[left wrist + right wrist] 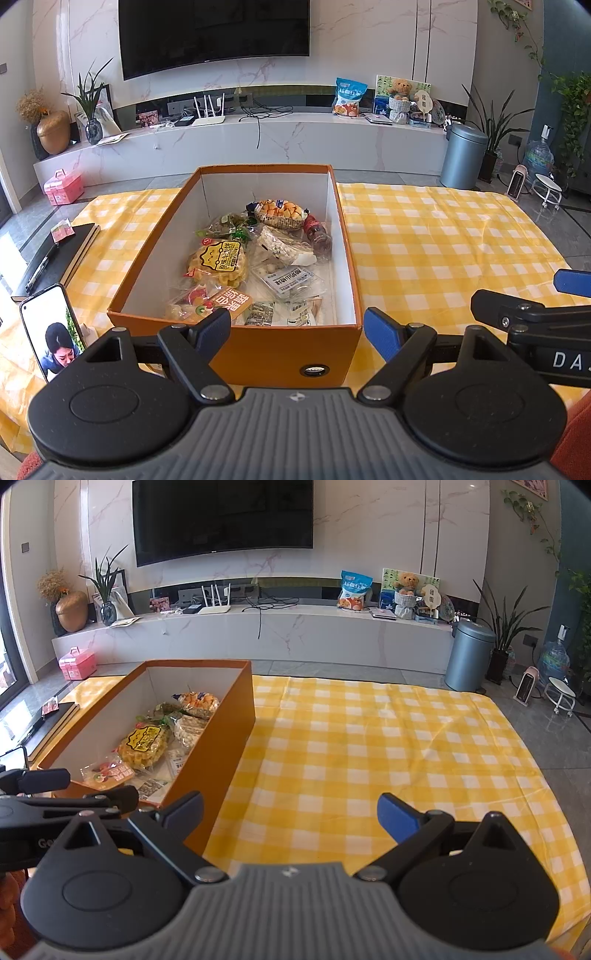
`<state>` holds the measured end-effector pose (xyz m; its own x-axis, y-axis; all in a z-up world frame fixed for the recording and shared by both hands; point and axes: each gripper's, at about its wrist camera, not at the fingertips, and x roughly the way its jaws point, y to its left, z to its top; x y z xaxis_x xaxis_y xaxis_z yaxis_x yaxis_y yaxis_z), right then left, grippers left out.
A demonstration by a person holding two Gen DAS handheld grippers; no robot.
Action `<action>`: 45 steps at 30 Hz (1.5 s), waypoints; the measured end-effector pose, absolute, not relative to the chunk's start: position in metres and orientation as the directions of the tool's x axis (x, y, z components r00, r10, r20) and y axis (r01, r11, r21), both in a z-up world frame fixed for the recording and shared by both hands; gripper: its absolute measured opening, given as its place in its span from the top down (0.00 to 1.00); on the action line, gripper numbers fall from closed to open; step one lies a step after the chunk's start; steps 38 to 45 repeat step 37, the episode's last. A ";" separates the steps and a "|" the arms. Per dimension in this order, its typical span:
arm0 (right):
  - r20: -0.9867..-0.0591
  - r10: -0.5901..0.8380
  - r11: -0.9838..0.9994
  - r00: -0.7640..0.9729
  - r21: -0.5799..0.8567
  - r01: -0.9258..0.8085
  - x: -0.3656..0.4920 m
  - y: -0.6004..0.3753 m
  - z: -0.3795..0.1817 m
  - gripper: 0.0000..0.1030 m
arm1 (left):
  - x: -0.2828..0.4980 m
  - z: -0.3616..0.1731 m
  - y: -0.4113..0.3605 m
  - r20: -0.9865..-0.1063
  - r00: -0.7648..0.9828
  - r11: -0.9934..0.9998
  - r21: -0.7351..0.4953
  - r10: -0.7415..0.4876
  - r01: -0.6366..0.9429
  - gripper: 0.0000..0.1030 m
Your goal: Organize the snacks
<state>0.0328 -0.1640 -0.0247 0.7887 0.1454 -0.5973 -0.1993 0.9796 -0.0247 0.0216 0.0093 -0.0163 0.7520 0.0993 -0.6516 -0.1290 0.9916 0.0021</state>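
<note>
An orange cardboard box (284, 350) stands on the yellow checked tablecloth (443, 236). It holds several snack packets, among them a yellow waffle-biscuit bag (219, 264), a bread bag (280, 212) and a small dark bottle (317, 232). My left gripper (297, 328) is open and empty, just in front of the box's near wall. My right gripper (290, 810) is open and empty, over the cloth to the right of the box (221, 746). Each gripper shows at the edge of the other's view.
A phone (51, 332) stands propped left of the box, with a dark notebook (62, 254) behind it. Beyond the table are a white TV bench (258, 144), a grey bin (465, 155) and a pink case (62, 186) on the floor.
</note>
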 end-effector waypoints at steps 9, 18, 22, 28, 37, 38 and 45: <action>-0.599 0.147 0.980 0.787 -0.022 -0.199 0.032 -0.165 -0.026 0.05 | 0.022 -0.015 0.009 -0.650 0.753 0.992 0.004 0.098 -0.126 0.07; -0.599 0.147 0.980 0.787 -0.021 -0.199 0.032 -0.165 -0.026 0.05 | 0.022 -0.015 0.009 -0.651 0.753 0.992 0.003 0.097 -0.125 0.07; -0.599 0.147 0.980 0.787 -0.020 -0.199 0.032 -0.165 -0.026 0.05 | 0.022 -0.015 0.009 -0.650 0.753 0.992 0.005 0.098 -0.125 0.07; -0.600 0.147 0.980 0.786 -0.020 -0.199 0.032 -0.165 -0.027 0.05 | 0.022 -0.015 0.009 -0.651 0.753 0.992 0.004 0.098 -0.125 0.07; -0.601 0.148 0.980 0.785 -0.017 -0.198 0.032 -0.164 -0.028 0.05 | 0.022 -0.011 0.008 -0.647 0.756 0.992 0.003 0.099 -0.127 0.07; -0.601 0.148 0.980 0.785 -0.017 -0.198 0.032 -0.164 -0.028 0.05 | 0.022 -0.011 0.008 -0.647 0.756 0.992 0.003 0.099 -0.127 0.07; -0.601 0.148 0.980 0.785 -0.017 -0.198 0.032 -0.164 -0.028 0.05 | 0.022 -0.011 0.008 -0.647 0.756 0.992 0.003 0.099 -0.127 0.07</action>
